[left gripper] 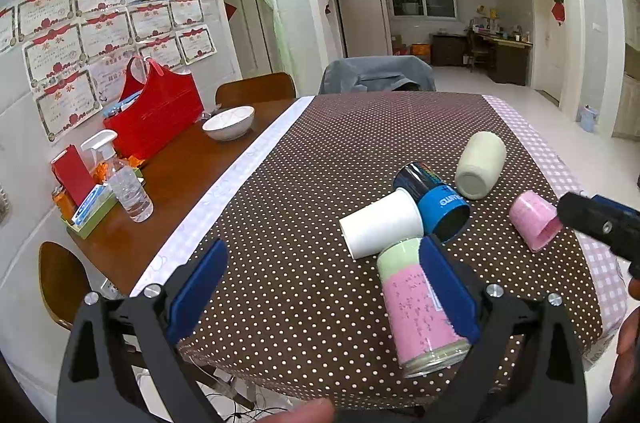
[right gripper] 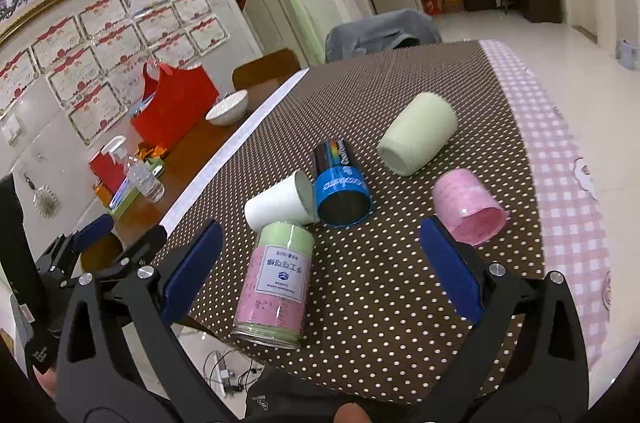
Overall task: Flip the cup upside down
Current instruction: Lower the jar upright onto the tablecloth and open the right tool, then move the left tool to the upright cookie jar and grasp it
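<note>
Several cups lie on their sides on the brown dotted tablecloth. A green-and-pink labelled cup is nearest, mouth toward me. Behind it are a white paper cup, a blue-and-black cup, a pale green cup and a pink cup. My left gripper is open over the near edge, its right finger overlapping the labelled cup in view. My right gripper is open, with the labelled cup between its fingers' lines and the pink cup just beyond its right finger.
On the bare wood to the left stand a red bag, a white bowl, a spray bottle and a water bottle. Chairs line the far side. The table's near edge runs below the grippers.
</note>
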